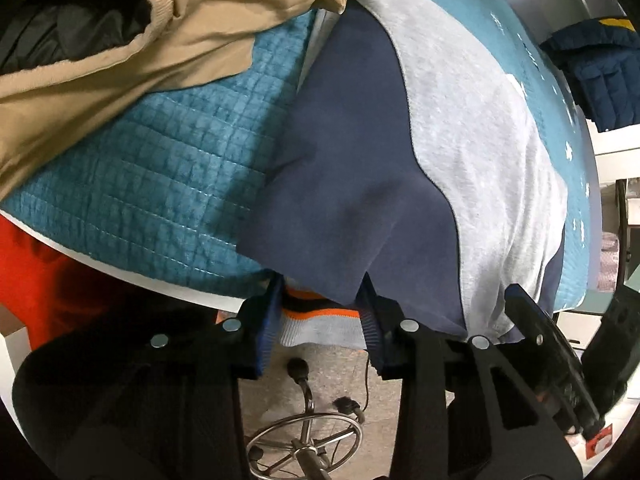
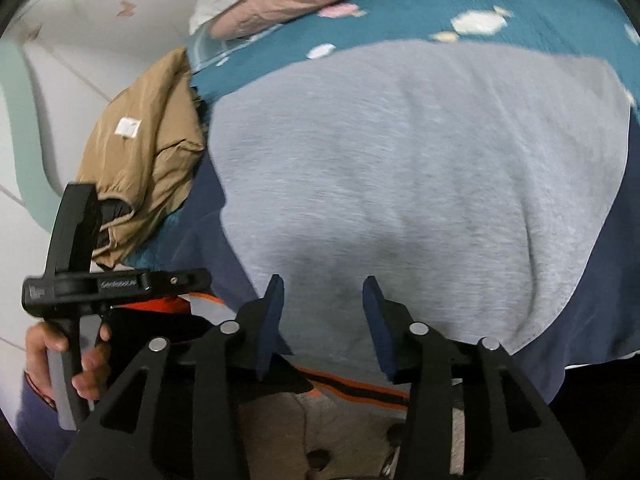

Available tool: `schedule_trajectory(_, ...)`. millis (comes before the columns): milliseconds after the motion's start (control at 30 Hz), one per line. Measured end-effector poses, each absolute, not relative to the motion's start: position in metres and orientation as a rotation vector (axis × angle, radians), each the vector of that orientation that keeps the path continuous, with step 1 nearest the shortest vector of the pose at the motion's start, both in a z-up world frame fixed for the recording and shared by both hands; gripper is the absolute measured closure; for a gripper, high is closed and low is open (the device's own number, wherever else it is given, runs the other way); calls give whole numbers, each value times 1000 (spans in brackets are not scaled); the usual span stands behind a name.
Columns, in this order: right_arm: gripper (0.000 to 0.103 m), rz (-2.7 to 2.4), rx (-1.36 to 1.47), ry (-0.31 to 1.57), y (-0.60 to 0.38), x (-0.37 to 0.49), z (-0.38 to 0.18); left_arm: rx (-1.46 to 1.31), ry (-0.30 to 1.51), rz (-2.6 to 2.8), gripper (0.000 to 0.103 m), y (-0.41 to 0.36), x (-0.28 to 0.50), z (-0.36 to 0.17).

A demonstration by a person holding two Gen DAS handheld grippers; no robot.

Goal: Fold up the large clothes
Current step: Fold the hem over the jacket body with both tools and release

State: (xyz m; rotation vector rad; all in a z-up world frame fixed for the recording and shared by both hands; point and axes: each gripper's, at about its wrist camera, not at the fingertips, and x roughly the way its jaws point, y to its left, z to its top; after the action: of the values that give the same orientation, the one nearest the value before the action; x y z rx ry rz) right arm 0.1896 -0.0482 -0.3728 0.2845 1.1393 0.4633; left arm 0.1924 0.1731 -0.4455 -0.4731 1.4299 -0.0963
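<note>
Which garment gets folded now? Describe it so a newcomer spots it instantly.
Start at the teal quilted bedspread. Spread flat across its near edge lies the sweatshirt, right ahead of both open tongs. Unlike the crumpled tan jacket beside it, it has a pale grey body with navy sleeves.

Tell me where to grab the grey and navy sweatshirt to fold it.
Grip the sweatshirt at its striped hem, which hangs off the near edge of the bed; come from the near side, both open grippers, left and right, already there.
</note>
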Motion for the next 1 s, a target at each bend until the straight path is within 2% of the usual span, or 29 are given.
schedule_trajectory(67, 57, 485, 249, 1130, -38, 184, -372, -481, 1419, -91, 81, 174, 191, -443)
schedule_trajectory(100, 55, 501, 219, 1120, -29, 180, -371, -507, 1407, -114, 95, 174, 189, -439)
schedule_trajectory(367, 36, 653, 93, 982, 13, 161, -345, -475, 1275, -221, 96, 169, 185, -378)
schedule_trajectory(733, 35, 609, -23, 913, 51, 183, -349, -494, 1238, -308, 96, 152, 188, -349)
schedule_trajectory(800, 48, 632, 13, 906, 50, 188, -349, -493, 1237, -322, 96, 147, 190, -346)
schedule_trajectory(833, 70, 619, 28, 917, 49, 192, -350, -496, 1237, -328, 96, 142, 193, -345)
schedule_trajectory(867, 82, 609, 51, 923, 45, 195, -349, -495, 1226, -340, 96, 140, 193, -342)
schedule_trajectory(900, 88, 604, 94, 920, 39, 196, -348, -493, 1217, -350, 95, 136, 194, -340)
schedule_trajectory(967, 89, 591, 211, 917, 15, 197, -344, -490, 1170, -420, 91, 129, 193, -327)
schedule_trajectory(1000, 89, 589, 275, 914, 3, 197, -343, -476, 1146, -437, 83, 125, 193, -321)
